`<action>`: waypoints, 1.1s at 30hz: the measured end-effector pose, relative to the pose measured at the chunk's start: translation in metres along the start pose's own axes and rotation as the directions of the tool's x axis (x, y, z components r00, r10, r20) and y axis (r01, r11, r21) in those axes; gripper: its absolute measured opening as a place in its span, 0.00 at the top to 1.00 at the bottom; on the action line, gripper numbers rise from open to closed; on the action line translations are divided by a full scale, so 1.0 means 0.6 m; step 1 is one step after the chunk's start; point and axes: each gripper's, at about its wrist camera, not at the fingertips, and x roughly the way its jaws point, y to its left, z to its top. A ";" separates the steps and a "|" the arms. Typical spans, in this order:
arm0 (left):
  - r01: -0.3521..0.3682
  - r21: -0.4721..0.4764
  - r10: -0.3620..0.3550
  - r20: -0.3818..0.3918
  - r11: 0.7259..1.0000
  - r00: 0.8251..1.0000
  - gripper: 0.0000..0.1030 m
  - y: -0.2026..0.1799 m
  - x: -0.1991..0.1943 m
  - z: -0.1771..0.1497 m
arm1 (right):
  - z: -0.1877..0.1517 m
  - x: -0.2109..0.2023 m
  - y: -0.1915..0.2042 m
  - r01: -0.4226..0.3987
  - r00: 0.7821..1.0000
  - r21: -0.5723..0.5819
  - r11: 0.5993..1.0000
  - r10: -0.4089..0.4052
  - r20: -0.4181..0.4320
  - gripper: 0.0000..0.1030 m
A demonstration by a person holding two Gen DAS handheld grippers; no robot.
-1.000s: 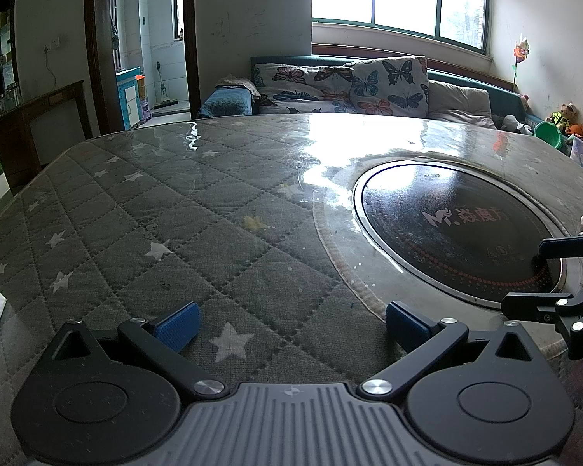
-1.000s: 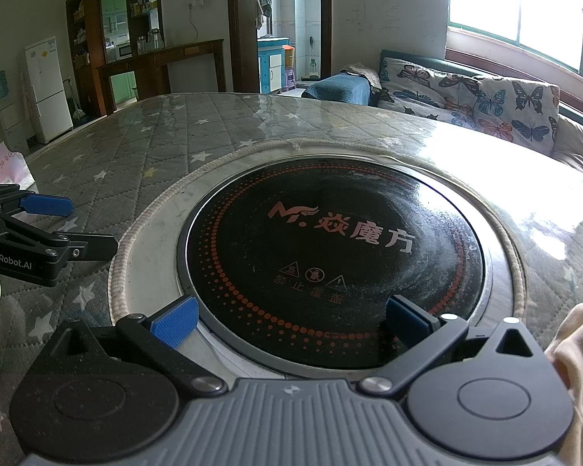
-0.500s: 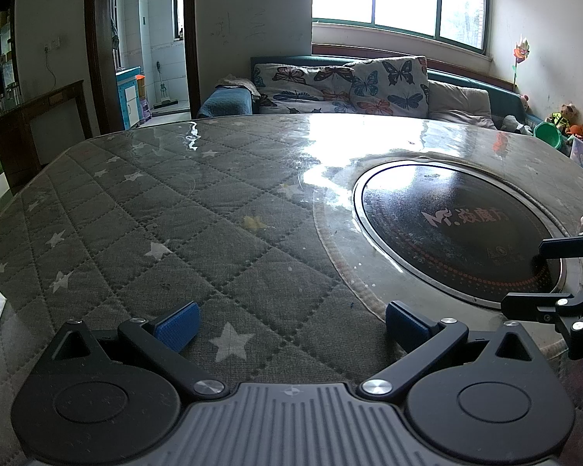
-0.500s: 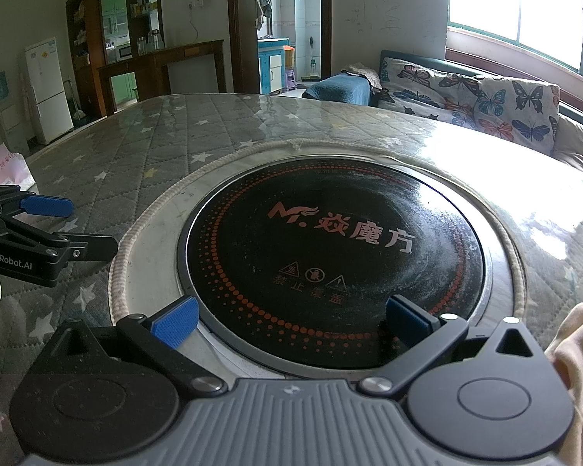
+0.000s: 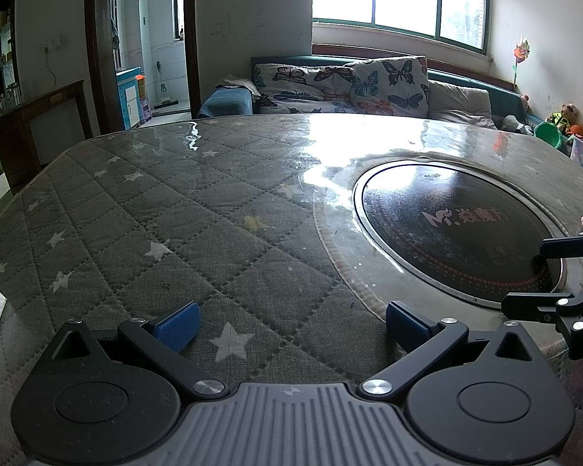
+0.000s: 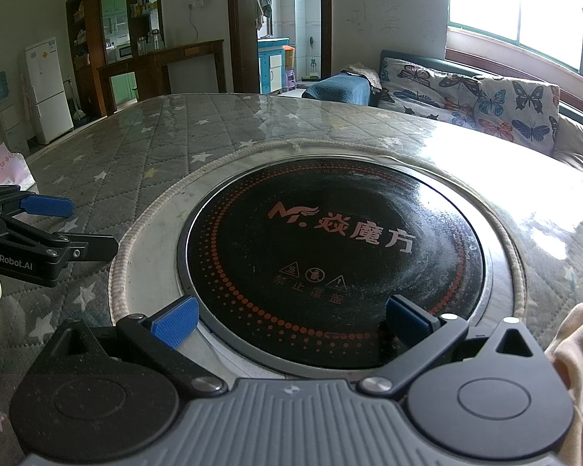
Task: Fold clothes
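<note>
Hovering over the counter (image 5: 144, 209), both tools, left (image 5: 289, 320) and right (image 6: 291, 320), gape empty, so folding has not begun. The only cloth (image 6: 575, 353) shows at four o'clock in the right view, untouched.

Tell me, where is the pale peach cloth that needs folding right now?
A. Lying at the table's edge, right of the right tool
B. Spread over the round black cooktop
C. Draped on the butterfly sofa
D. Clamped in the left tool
A: the pale peach cloth lies at the edge of the quilted grey table cover, right of the open right tool, not held by it.
</note>
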 end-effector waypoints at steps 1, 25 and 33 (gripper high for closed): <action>-0.002 -0.005 0.002 0.000 1.000 1.000 0.00 0.000 0.000 0.000 | 0.000 0.000 0.000 0.000 1.000 0.000 1.000 0.000 0.000 0.00; -0.023 -0.022 0.023 -0.001 1.000 1.000 0.00 -0.006 0.001 0.001 | 0.000 0.000 0.000 0.000 1.000 0.000 1.000 0.000 0.000 0.00; -0.022 -0.022 0.022 -0.001 0.999 1.000 0.00 -0.004 0.001 0.000 | 0.000 0.000 -0.001 0.000 1.000 0.000 1.000 0.000 0.000 0.00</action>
